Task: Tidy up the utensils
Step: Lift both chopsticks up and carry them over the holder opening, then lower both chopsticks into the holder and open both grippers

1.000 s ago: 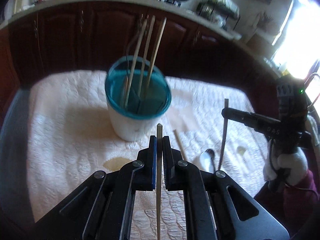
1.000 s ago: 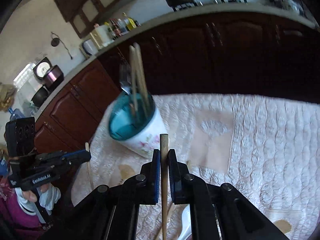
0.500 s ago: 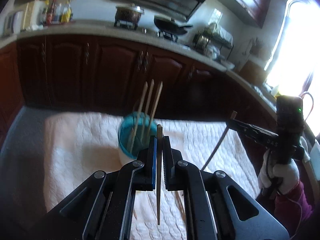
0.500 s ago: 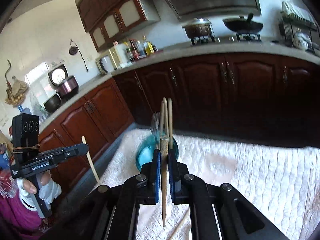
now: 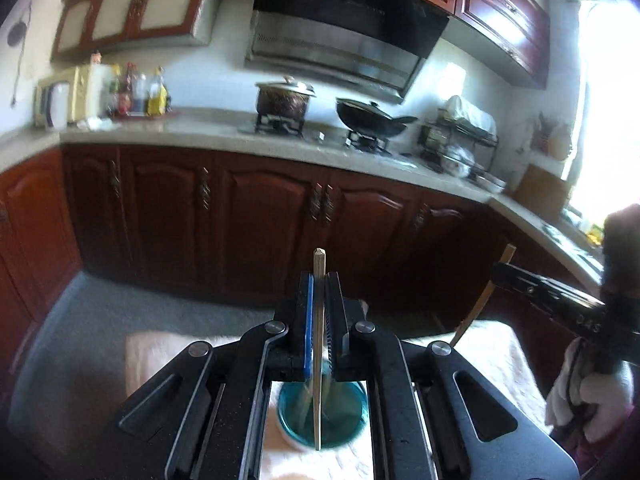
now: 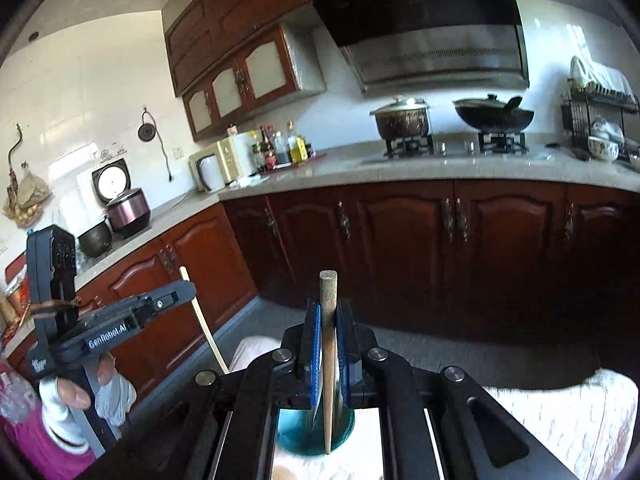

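My left gripper point(image 5: 319, 280) is shut on a thin pale chopstick point(image 5: 318, 360) that hangs upright. Its lower tip is over the mouth of the teal-rimmed white cup point(image 5: 344, 420), seen between the gripper arms. My right gripper point(image 6: 329, 312) is shut on a thicker wooden chopstick point(image 6: 329, 360), also upright, with its tip over the same cup point(image 6: 298, 436). Each gripper shows in the other's view: the right one point(image 5: 500, 270) at the right edge, the left one point(image 6: 188, 292) at the left edge. The cup's other utensils are mostly hidden.
The cup stands on a table with a white quilted cloth point(image 6: 560, 420). Dark wooden cabinets point(image 5: 260, 220) run behind it under a grey counter with a pot point(image 5: 285, 100) and a wok point(image 5: 370, 118). Grey floor point(image 5: 80, 320) lies between the table and the cabinets.
Both grippers have risen and tilted up with their chopsticks. The cup has dropped from mid-view to beneath the fingers, and the chopstick tips now hang over its mouth.
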Demonstrator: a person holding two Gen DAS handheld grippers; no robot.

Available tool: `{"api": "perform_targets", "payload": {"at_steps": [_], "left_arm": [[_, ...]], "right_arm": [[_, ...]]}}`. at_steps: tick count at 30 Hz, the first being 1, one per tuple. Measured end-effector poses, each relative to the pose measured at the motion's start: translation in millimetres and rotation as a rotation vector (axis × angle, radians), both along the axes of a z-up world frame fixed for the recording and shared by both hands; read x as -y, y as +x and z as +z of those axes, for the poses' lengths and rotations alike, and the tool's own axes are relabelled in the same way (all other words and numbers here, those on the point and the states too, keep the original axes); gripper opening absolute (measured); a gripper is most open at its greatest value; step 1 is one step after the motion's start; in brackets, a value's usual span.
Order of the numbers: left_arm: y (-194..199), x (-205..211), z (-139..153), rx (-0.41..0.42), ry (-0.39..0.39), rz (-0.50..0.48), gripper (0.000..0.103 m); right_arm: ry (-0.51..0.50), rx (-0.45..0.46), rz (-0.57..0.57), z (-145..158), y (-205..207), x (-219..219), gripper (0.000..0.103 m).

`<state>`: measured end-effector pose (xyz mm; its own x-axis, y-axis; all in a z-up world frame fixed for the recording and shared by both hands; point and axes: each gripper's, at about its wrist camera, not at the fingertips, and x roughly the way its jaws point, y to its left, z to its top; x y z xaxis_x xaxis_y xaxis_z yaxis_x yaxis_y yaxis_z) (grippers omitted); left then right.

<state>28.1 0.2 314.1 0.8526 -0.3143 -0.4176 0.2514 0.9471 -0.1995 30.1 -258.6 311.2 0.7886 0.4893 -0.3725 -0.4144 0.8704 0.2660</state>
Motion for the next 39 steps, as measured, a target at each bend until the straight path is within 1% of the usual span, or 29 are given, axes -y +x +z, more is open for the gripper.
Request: {"api": "perform_targets", "payload": {"at_steps": [2, 5, 9, 14, 19, 22, 25, 31, 32, 33, 34, 36, 38, 39], "left_arm": [[11, 3, -5, 0.001, 0.007, 0.009, 0.004], [27, 10, -19, 0.004, 0.046, 0.037, 0.004], [40, 16, -42, -0.008, 0.08, 0.067, 0.004], [53, 20, -78, -0.075, 0.096, 0.067, 0.004], [54, 23, -101, -0.126, 0.103, 0.064, 0.004], [54, 25, -107, -0.145, 0.109, 0.057, 0.004], [52, 27, -109, -0.13, 0.124, 0.063, 0.004], [51, 27, -106, -0.138, 0.12, 0.058, 0.004], [51, 26, -106, -0.139, 0.12, 0.06, 0.004], [50, 26, -106, -0.141, 0.116, 0.06, 0.005], [50, 25, -106, -0.147, 0.114, 0.06, 0.006], [50, 24, -106, -0.161, 0.109, 0.057, 0.013], [48, 22, -106, -0.164, 0.102, 0.057, 0.033], [46, 21, -105, -0.164, 0.098, 0.056, 0.037]], "right_arm": [[0.004, -0.001, -0.005, -2, 12, -5, 0.007], [-0.012, -0.011, -0.012, -11, 29, -14, 0.007], [-0.036, -0.045, -0.007, -31, 48, -25, 0.007], [-0.042, -0.123, 0.024, -62, 65, -33, 0.007], [-0.049, -0.187, 0.049, -89, 72, -36, 0.007], [-0.049, -0.214, 0.053, -101, 75, -38, 0.007], [-0.051, -0.231, 0.056, -111, 77, -38, 0.007], [-0.057, -0.231, 0.07, -109, 76, -40, 0.007], [-0.057, -0.232, 0.07, -109, 76, -41, 0.009], [-0.056, -0.23, 0.072, -109, 75, -41, 0.017], [-0.055, -0.227, 0.076, -108, 74, -42, 0.027], [-0.058, -0.222, 0.078, -107, 72, -43, 0.029], [-0.063, -0.226, 0.083, -108, 70, -43, 0.029], [-0.064, -0.228, 0.082, -108, 69, -43, 0.029]]}}
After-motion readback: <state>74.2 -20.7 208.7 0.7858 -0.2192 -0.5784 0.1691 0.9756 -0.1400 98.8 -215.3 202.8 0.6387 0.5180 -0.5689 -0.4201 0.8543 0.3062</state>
